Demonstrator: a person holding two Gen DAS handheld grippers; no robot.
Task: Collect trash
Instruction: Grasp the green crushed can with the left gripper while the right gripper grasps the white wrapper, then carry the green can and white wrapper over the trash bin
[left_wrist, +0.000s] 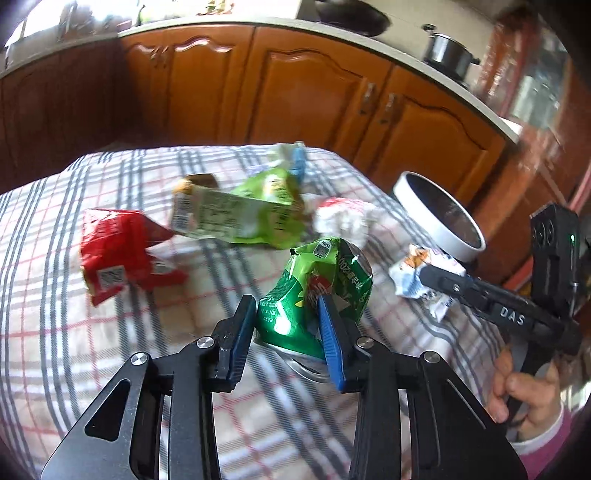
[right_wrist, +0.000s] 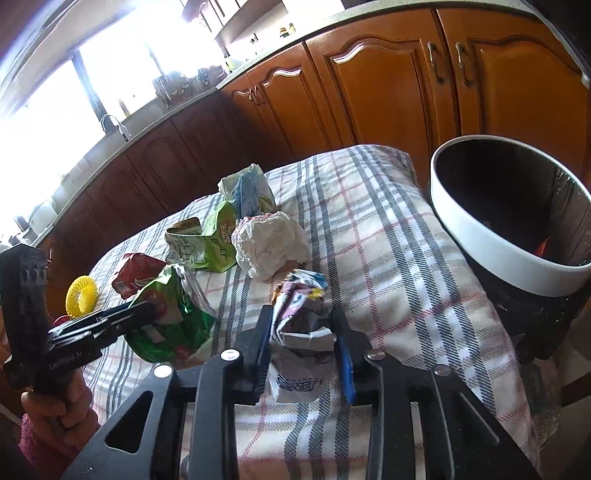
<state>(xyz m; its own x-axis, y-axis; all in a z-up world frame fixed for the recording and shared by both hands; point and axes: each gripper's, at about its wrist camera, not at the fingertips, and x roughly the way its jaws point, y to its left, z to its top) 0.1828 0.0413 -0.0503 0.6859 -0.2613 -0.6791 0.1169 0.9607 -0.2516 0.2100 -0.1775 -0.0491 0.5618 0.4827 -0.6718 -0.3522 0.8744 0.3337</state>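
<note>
My left gripper (left_wrist: 288, 308) is shut on a crushed green can (left_wrist: 314, 295), also seen in the right wrist view (right_wrist: 173, 321). My right gripper (right_wrist: 301, 328) is shut on a crumpled white printed wrapper (right_wrist: 301, 339), which also shows in the left wrist view (left_wrist: 424, 280). On the checked cloth (left_wrist: 55, 332) lie a red packet (left_wrist: 118, 258), a light green pouch (left_wrist: 243, 214), a crumpled white paper ball (right_wrist: 269, 243) and a blue-white wrapper (right_wrist: 245, 188).
A black bin with a white rim (right_wrist: 517, 236) stands at the table's right edge, open at the top. A yellow ring (right_wrist: 82, 295) lies at the left. Wooden kitchen cabinets (left_wrist: 314, 96) run behind the table.
</note>
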